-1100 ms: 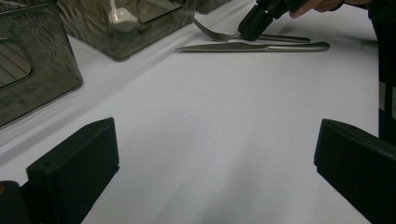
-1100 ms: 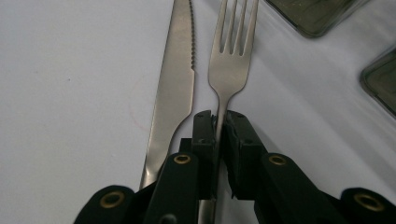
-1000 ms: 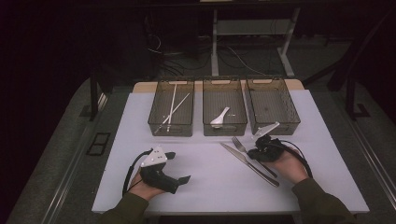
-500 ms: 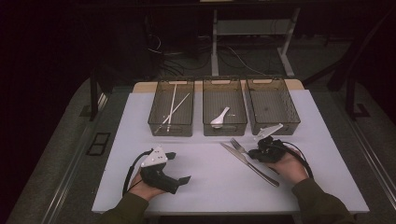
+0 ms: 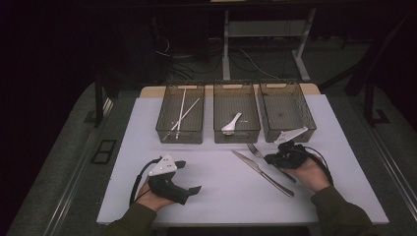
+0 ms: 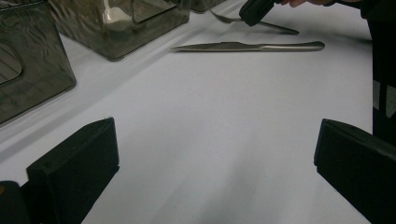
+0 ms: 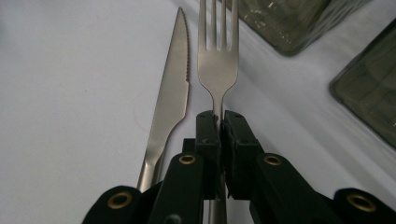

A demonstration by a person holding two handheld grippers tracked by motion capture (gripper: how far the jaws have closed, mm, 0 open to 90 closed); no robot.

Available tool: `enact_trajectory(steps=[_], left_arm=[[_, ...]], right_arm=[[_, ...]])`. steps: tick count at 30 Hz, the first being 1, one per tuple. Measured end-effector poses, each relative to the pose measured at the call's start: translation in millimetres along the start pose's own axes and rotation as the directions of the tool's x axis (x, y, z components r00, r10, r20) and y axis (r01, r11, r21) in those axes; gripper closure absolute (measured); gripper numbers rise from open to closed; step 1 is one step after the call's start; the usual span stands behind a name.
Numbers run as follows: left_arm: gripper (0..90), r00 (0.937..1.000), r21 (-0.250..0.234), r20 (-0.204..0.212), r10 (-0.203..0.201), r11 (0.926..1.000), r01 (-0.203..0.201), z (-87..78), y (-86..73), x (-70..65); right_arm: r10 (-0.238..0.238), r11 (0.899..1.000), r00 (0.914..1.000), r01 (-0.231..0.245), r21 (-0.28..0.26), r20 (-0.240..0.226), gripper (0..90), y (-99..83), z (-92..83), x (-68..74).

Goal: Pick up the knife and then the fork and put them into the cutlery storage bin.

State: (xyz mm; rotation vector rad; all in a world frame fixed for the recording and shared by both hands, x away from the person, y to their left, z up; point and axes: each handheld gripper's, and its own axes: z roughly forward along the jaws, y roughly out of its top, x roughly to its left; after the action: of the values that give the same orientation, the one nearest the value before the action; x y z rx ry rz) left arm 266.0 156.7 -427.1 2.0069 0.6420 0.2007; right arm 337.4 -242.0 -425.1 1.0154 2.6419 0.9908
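We see the right hand-held gripper [image 7: 219, 122] clamped on the fork's [image 7: 217, 60] neck, jaws pinched together just below the tines, which point away from it toward the bins. The knife [image 7: 169, 105] lies flat on the white worktop [image 5: 221, 187] just beside that hand-held gripper on its left, serrated edge facing the fork, not touching it as far as we can tell. Ahead of the right hand-held gripper sit three dark translucent bins: the nearest bin [image 5: 286, 110] right in front, the middle bin [image 5: 236, 112] holding a white spoon [image 5: 231, 124], the far bin [image 5: 181, 113] holding white chopsticks [image 5: 182, 114]. The left hand-held gripper [image 6: 210, 154] rests low over bare worktop, jaws spread wide with nothing between them. From it, the knife and fork lie well ahead, toward the other hand [image 5: 309, 172]; bin corners sit to its front left.
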Motion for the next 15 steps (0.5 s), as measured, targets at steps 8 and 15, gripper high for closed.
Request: enact_trajectory(steps=[8,15], left_arm=[[0.0,1.0,0.001,0.002,-0.001,1.0,0.001,0.1,0.1,0.0],[0.0,1.0,-0.004,0.004,-0.005,1.0,0.005,0.4,-0.1,0.0]], right_arm=[[0.026,0.996,0.9994,-0.028,-0.087,-0.024,85.4,1.3,-20.4,-6.6],[0.032,0.991,0.9993,-0.034,-0.13,-0.017,85.5,2.9,-35.1,-9.0]])
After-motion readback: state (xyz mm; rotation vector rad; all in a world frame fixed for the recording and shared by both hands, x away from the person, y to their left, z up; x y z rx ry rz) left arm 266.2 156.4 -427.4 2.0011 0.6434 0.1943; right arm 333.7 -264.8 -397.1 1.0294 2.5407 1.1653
